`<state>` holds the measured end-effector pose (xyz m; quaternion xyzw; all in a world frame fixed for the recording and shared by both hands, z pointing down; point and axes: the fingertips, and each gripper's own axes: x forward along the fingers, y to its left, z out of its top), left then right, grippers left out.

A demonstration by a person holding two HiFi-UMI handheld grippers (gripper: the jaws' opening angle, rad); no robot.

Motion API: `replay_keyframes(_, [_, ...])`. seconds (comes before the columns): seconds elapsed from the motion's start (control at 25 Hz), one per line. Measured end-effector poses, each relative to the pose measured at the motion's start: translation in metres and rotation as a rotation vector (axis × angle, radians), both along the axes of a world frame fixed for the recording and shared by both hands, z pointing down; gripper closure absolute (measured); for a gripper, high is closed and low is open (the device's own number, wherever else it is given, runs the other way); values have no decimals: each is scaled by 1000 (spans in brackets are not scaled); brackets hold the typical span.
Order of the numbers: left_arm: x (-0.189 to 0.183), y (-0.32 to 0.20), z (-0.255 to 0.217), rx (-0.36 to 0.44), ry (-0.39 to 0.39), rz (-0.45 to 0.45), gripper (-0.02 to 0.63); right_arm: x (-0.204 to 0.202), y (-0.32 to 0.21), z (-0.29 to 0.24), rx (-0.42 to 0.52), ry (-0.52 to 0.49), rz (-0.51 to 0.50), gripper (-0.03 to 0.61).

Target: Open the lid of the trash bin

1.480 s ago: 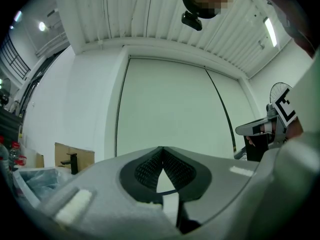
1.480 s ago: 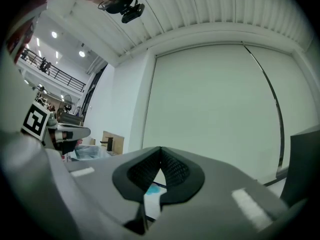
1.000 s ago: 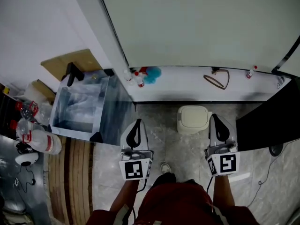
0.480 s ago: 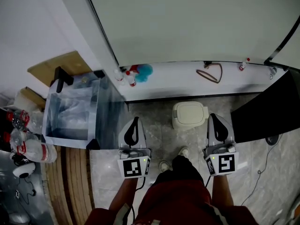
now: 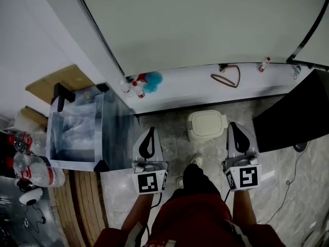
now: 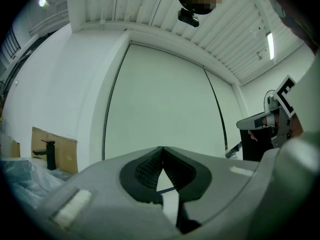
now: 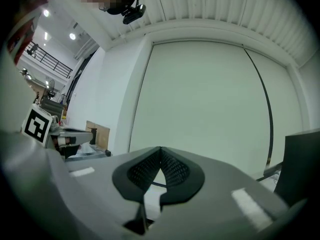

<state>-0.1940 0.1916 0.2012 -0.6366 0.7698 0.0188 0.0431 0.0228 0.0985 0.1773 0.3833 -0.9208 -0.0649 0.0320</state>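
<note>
The small cream trash bin (image 5: 205, 125) stands on the grey floor against the white ledge, its lid down. In the head view my left gripper (image 5: 149, 131) hangs to the bin's near left, apart from it. My right gripper (image 5: 234, 126) hangs just right of the bin, also clear of it. Both are held level and point at the wall. In the left gripper view the left gripper (image 6: 162, 149) has its ribbed pads meeting at the tip with nothing between them. The right gripper (image 7: 160, 149) looks the same in its own view. The bin is hidden in both gripper views.
A clear box (image 5: 77, 130) with a black tap stands at the left, bottles (image 5: 31, 169) beside it. The white ledge (image 5: 190, 89) carries small spray bottles, a blue object (image 5: 152, 78) and a brown strap loop (image 5: 226, 76). A black panel (image 5: 293, 112) stands at the right. My shoe (image 5: 196, 161) is between the grippers.
The person has stepped forward, one leg and shoe now between the grippers. The view has shifted, so the bin sits slightly higher and further left. Both grippers stay shut.
</note>
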Motion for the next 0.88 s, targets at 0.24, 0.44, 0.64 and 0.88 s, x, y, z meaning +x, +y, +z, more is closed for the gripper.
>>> replay_keyframes(0.24, [4,-29,8,-23,-10,37,609,5,-23,11,-23,0,34,578])
replay_keyframes(0.44, [12,-67,17,-51,-14,79,609,15,-51,23,-48,0,71,577])
replay_keyframes(0.64, [27,-114,14,-65,-38,141,609,30,-86,27,-64,-23,115,578])
replay_keyframes(0.88, [52,-168,12,-84,-67,209,609,59,-132,30,-80,-53,184,578])
